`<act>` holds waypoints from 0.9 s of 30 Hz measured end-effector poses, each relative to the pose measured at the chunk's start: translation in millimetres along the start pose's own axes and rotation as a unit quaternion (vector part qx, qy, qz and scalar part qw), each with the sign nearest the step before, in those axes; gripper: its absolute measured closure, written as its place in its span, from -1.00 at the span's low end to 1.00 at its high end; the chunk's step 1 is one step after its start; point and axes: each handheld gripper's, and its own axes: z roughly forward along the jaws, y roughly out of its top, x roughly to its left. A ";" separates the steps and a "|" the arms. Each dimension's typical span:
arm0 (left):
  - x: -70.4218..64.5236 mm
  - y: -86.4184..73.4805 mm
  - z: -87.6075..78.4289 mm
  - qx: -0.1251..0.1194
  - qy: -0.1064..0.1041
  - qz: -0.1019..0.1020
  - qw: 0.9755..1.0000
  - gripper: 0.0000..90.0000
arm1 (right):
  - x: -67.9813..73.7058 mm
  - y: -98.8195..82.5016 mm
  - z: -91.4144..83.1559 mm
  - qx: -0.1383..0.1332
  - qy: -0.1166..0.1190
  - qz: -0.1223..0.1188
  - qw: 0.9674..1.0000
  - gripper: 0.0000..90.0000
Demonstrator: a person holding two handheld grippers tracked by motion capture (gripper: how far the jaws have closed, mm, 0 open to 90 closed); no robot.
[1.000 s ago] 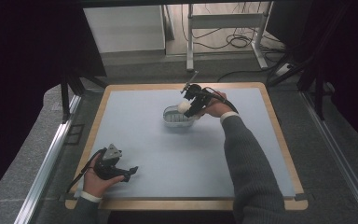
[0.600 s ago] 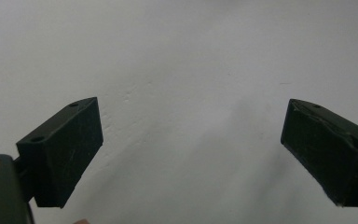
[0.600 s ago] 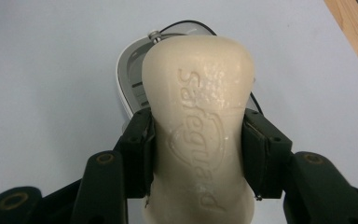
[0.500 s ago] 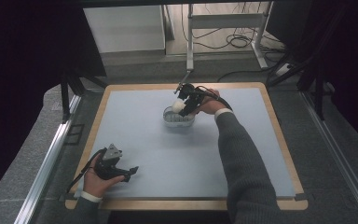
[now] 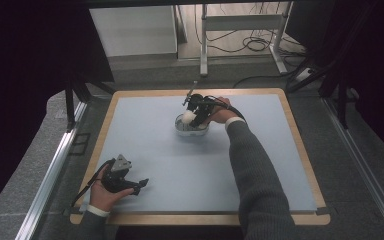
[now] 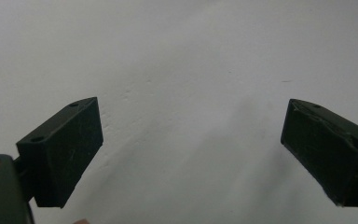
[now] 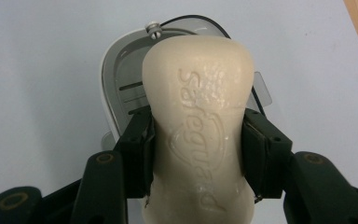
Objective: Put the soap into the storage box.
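A cream bar of soap (image 7: 198, 126) with raised lettering is clamped at its waist by my right gripper (image 7: 198, 154), shut on it. In the high view the right gripper (image 5: 195, 114) holds the soap (image 5: 188, 116) just over a white soap dish (image 5: 190, 129) in the far middle of the mat. The dish (image 7: 121, 84) has a grey slotted inner tray and lies right beneath the soap. My left gripper (image 5: 136, 186) rests near the mat's front left corner, open, jaws wide apart over bare mat (image 6: 191, 116).
A pale blue mat (image 5: 180, 165) covers a wooden-edged table (image 5: 300, 150). Metal rails run along both sides. Behind the table stand a desk frame (image 5: 240, 30) and cables on the floor.
The right gripper with the soap has shifted slightly toward the far side of the dish and stays over it. The left gripper has not moved.
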 end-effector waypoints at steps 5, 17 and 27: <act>0.0 0.0 0.0 0.000 0.000 0.000 1.000 -0.87 | -0.5 0.2 3.9 0.005 -0.004 -0.012 1.000 0.09; -0.1 0.0 0.1 0.000 0.000 0.000 1.000 -0.87 | 1.3 0.4 5.2 -0.001 0.002 0.006 1.000 -0.01; -0.6 0.1 0.3 -0.001 -0.001 -0.001 1.000 -0.87 | -1.8 -6.1 -18.8 -0.046 -0.002 0.049 0.998 -0.13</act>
